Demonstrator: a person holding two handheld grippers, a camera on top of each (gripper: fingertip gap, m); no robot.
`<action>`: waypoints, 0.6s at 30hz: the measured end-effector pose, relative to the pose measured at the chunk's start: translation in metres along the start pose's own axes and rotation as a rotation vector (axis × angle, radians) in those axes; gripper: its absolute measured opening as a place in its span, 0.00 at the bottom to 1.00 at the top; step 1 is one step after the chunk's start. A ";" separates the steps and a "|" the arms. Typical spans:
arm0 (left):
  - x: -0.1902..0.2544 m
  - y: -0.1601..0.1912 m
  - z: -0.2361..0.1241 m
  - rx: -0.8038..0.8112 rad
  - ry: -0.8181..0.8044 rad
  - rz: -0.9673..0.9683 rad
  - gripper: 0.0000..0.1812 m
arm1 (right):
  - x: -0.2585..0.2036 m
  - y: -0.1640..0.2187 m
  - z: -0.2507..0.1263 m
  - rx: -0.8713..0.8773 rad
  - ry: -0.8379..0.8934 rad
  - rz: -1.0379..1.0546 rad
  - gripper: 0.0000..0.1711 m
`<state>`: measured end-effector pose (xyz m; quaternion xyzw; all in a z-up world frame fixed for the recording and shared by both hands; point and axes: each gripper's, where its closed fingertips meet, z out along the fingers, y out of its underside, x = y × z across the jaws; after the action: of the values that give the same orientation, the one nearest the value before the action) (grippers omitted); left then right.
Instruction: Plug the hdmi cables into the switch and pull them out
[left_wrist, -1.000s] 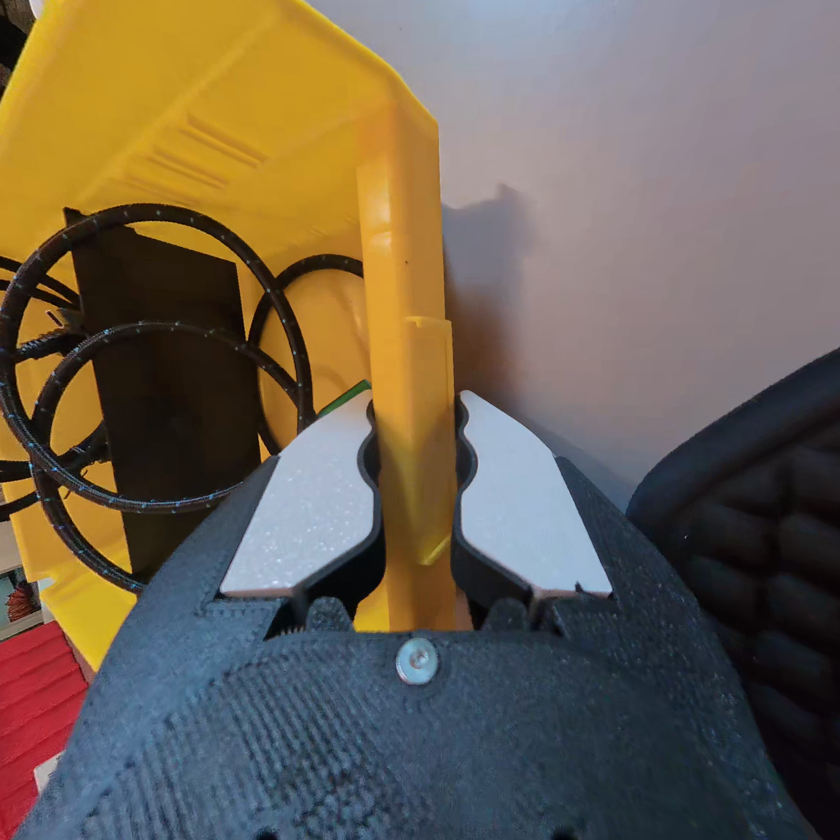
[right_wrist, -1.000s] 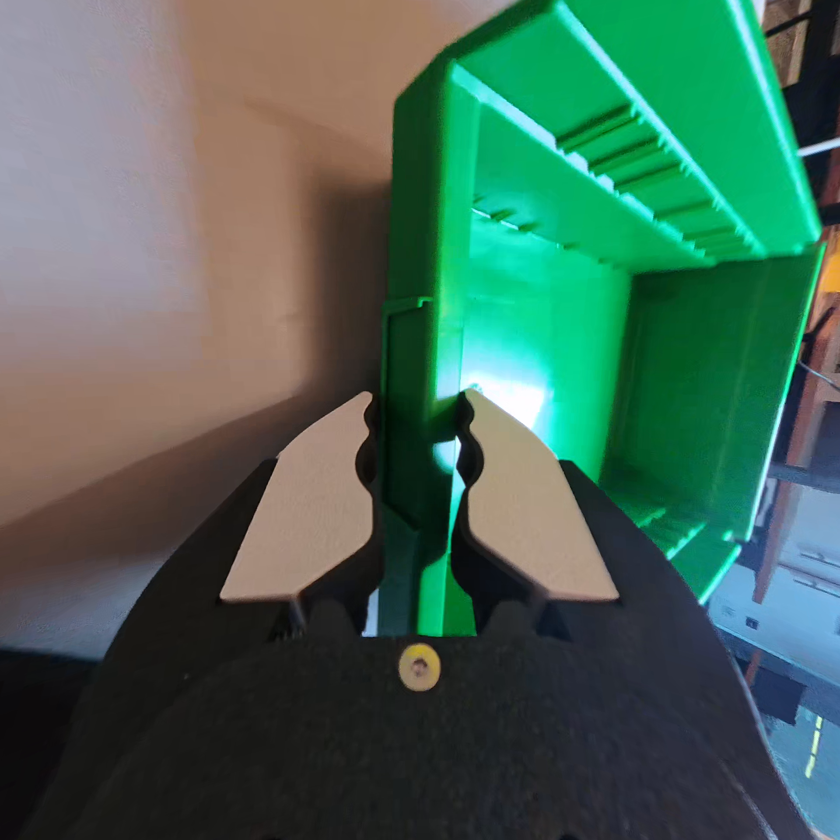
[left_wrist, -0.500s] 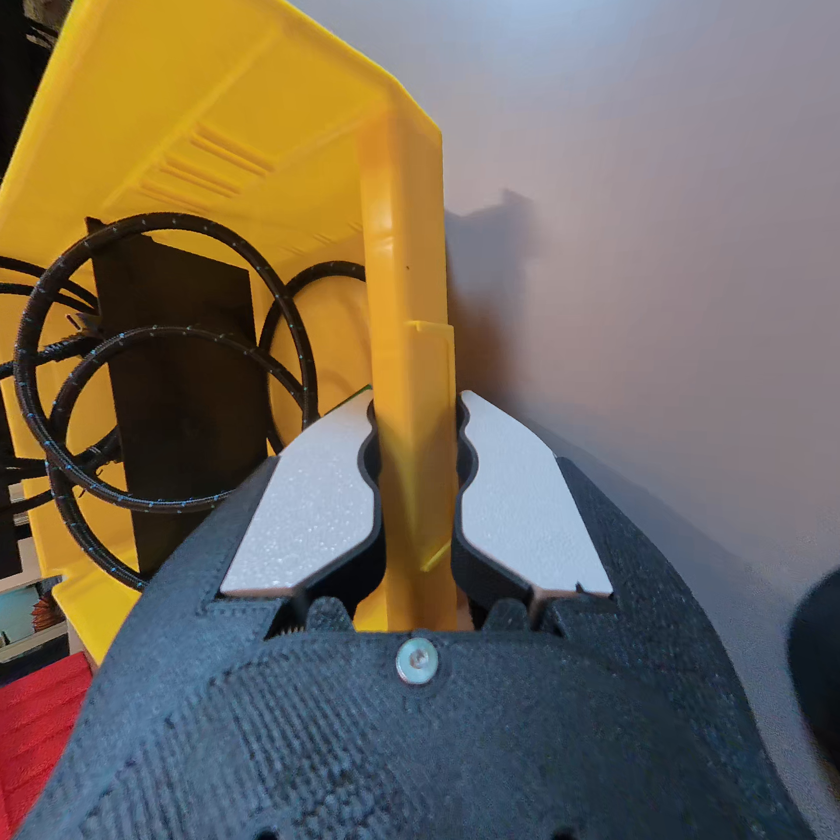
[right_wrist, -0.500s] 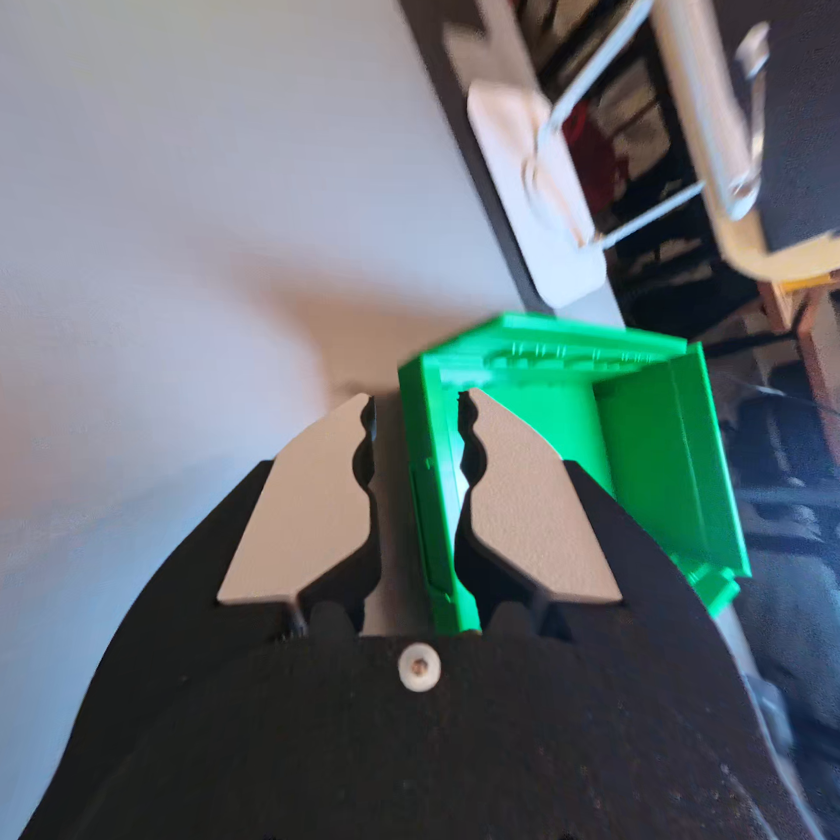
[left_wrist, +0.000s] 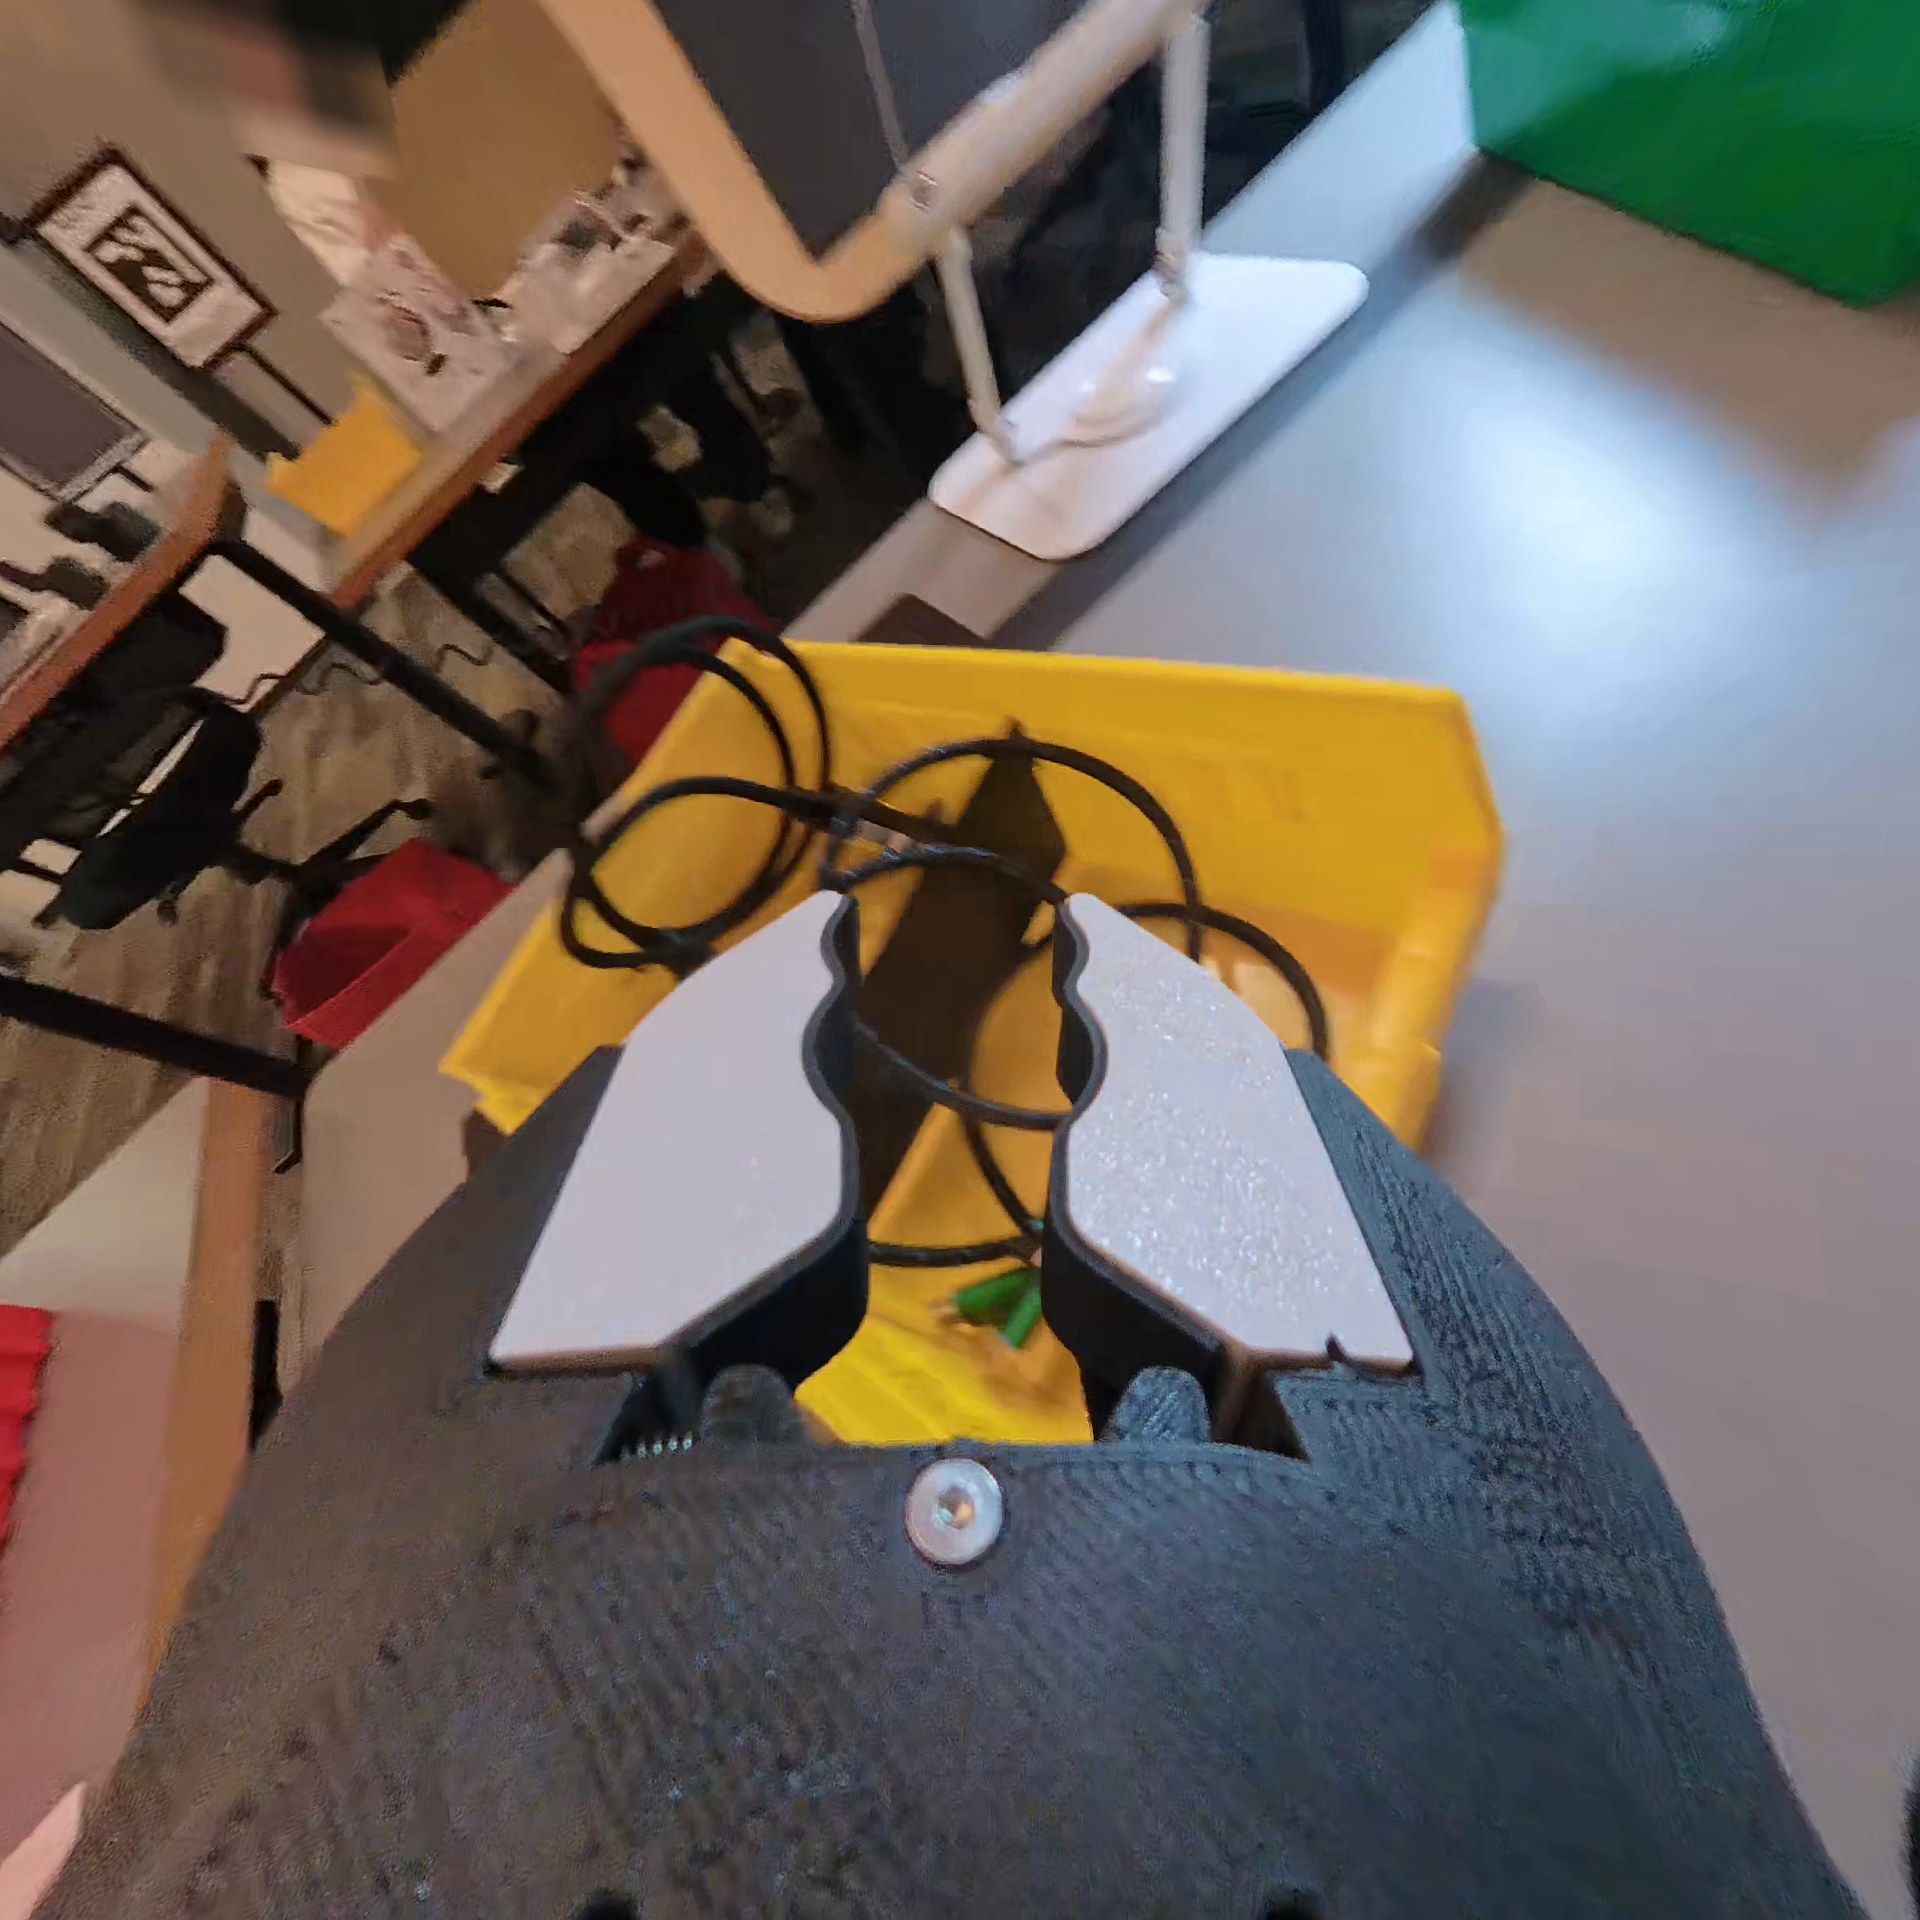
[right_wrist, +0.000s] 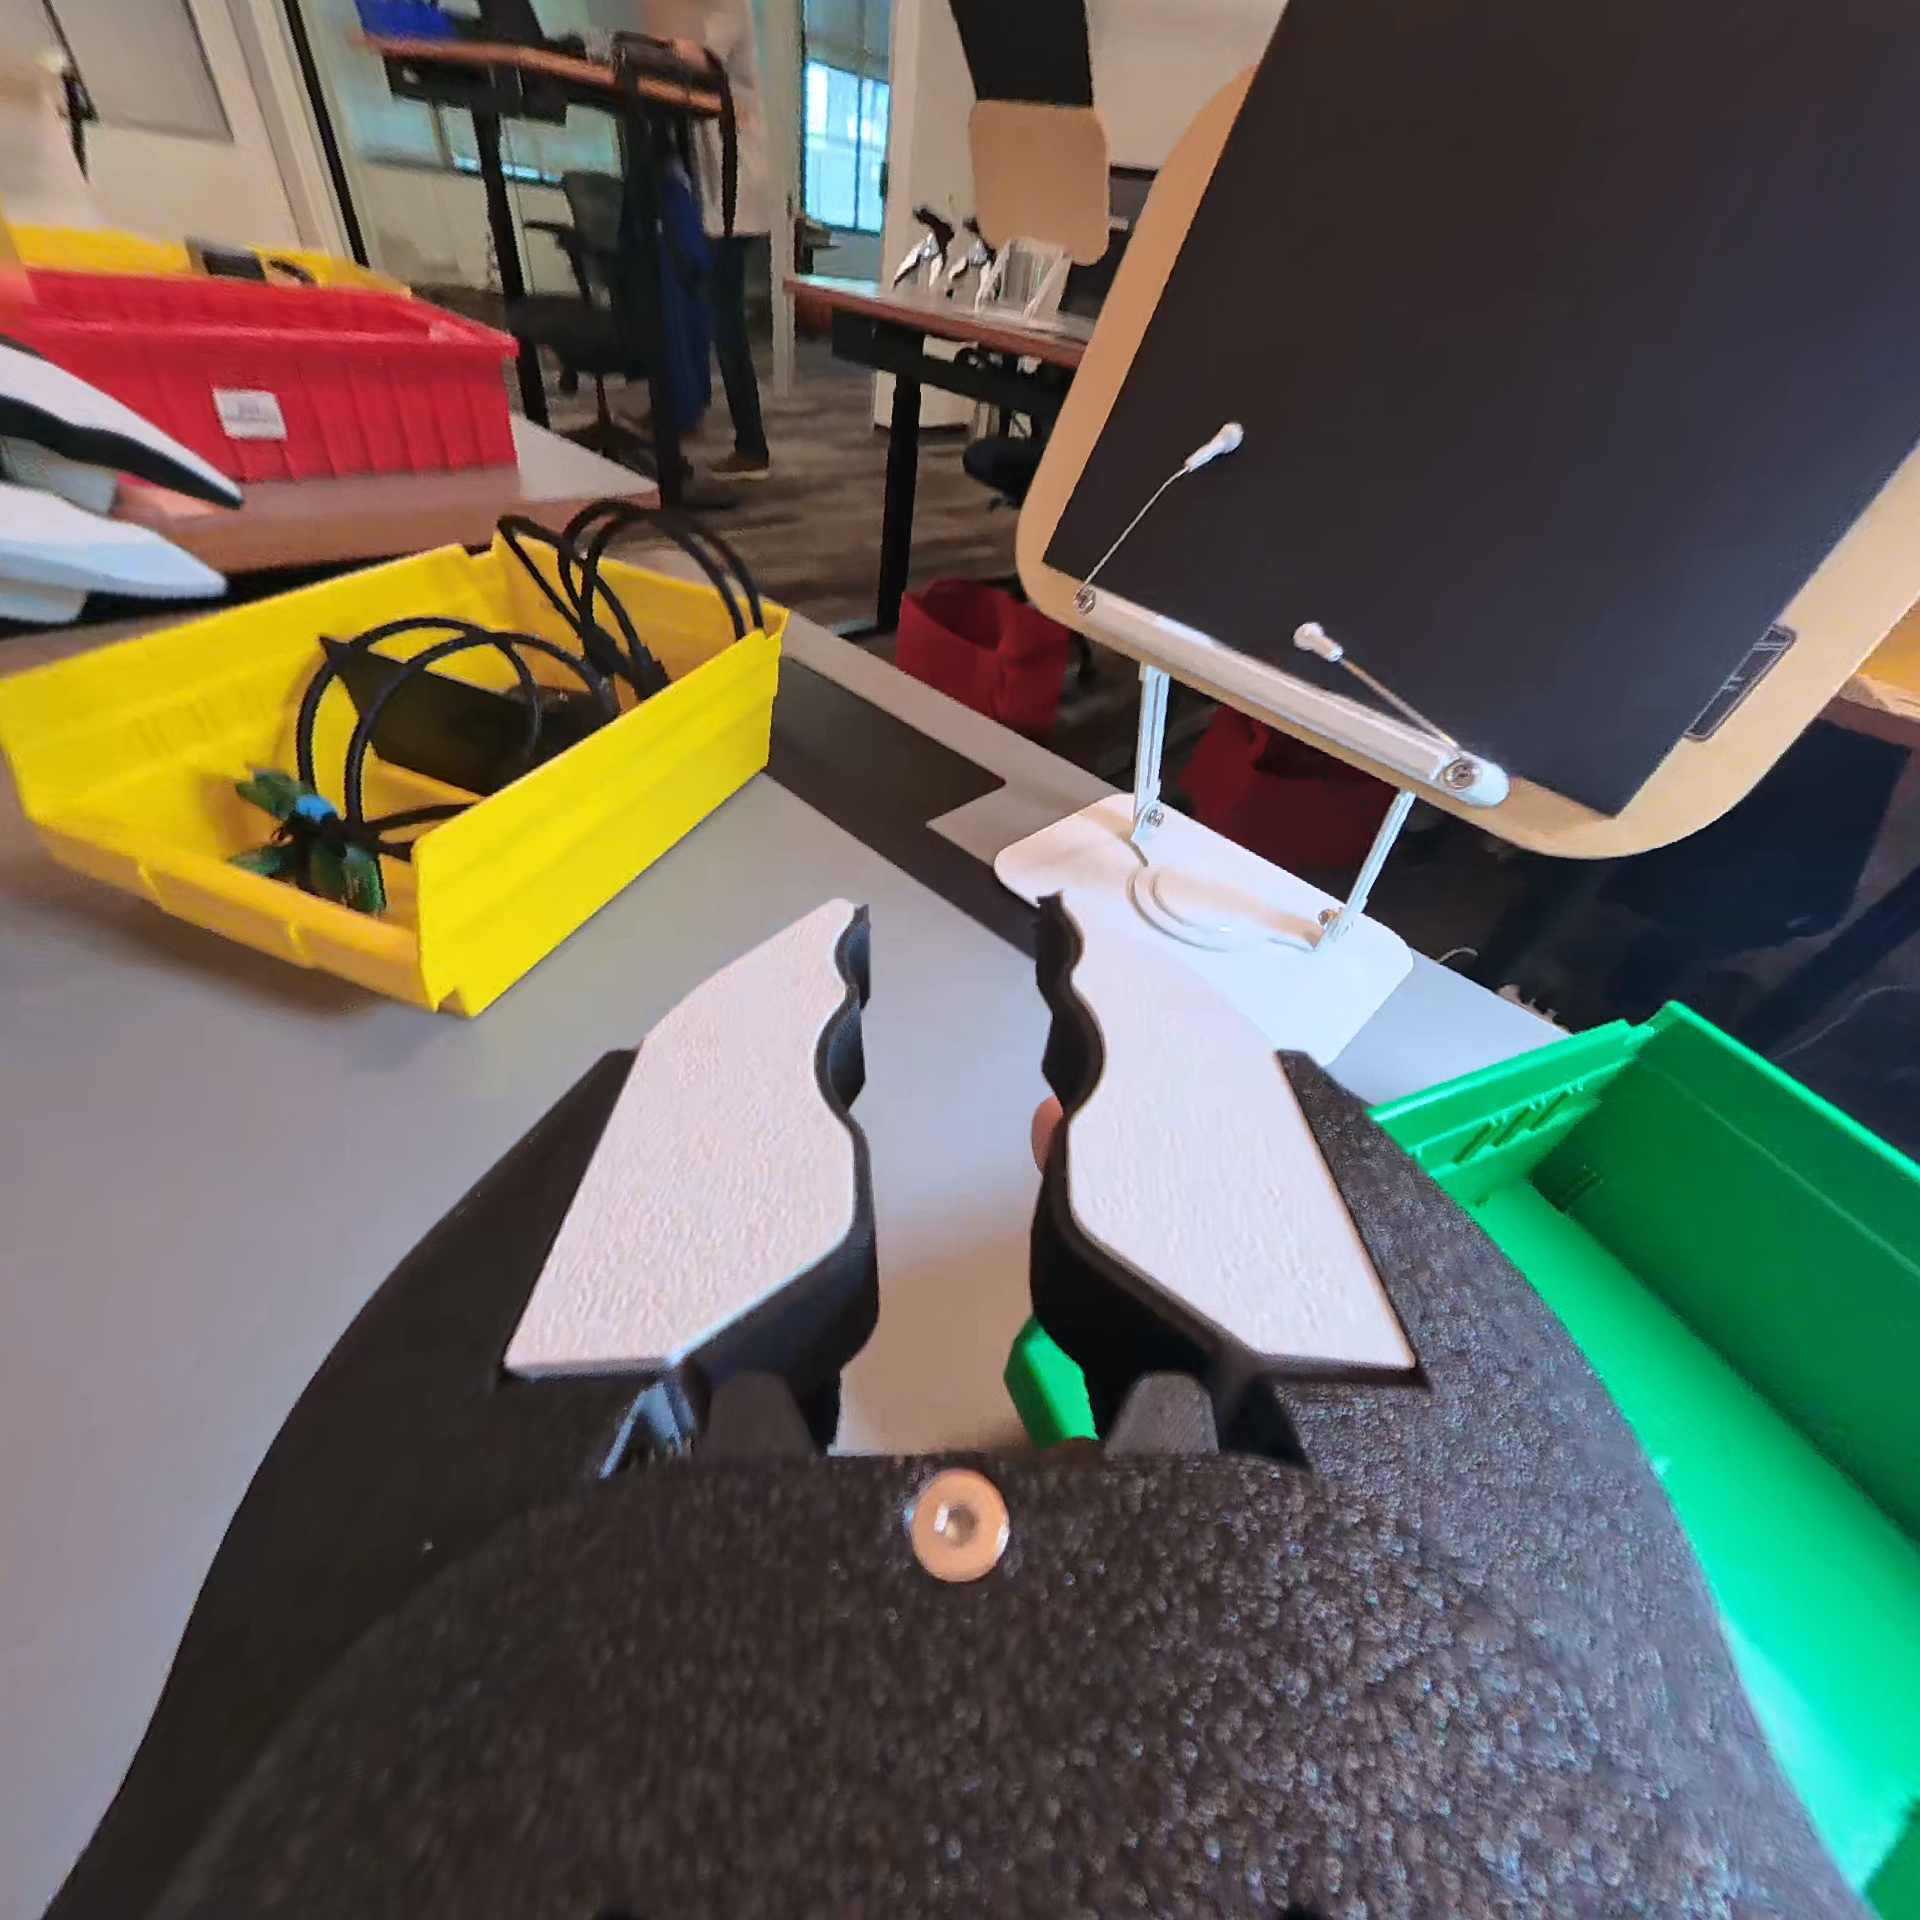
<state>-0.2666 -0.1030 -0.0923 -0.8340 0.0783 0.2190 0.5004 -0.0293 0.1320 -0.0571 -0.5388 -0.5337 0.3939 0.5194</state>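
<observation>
Grey table: yellow bin holding coiled black cables and dark box, green bin apart; left gripper and right gripper both spread, empty.

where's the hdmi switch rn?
The black switch lies inside the yellow bin on the grey table, under the coiled black cables, at left in the right wrist view. In the left wrist view it sits just beyond the open left gripper.

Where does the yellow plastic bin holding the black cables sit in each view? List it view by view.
Left wrist view: yellow plastic bin sits centre, just beyond the open tongs.
Right wrist view: same bin sits left of centre on the grey table.
Shared landmark: white stand base.
</observation>
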 end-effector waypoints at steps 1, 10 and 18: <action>-0.015 -0.008 0.002 0.010 -0.015 -0.015 0.20 | 0.004 -0.001 0.001 0.009 0.011 0.009 0.17; -0.107 0.017 0.077 -0.419 -0.108 0.350 0.21 | 0.017 -0.007 -0.017 0.045 0.005 -0.016 0.13; -0.123 0.061 0.123 -0.621 -0.142 0.478 0.10 | 0.015 0.001 -0.016 0.014 -0.008 -0.084 0.11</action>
<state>-0.4329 -0.0369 -0.1362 -0.8866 0.1658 0.3996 0.1637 -0.0118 0.1448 -0.0540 -0.5105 -0.5553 0.3776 0.5370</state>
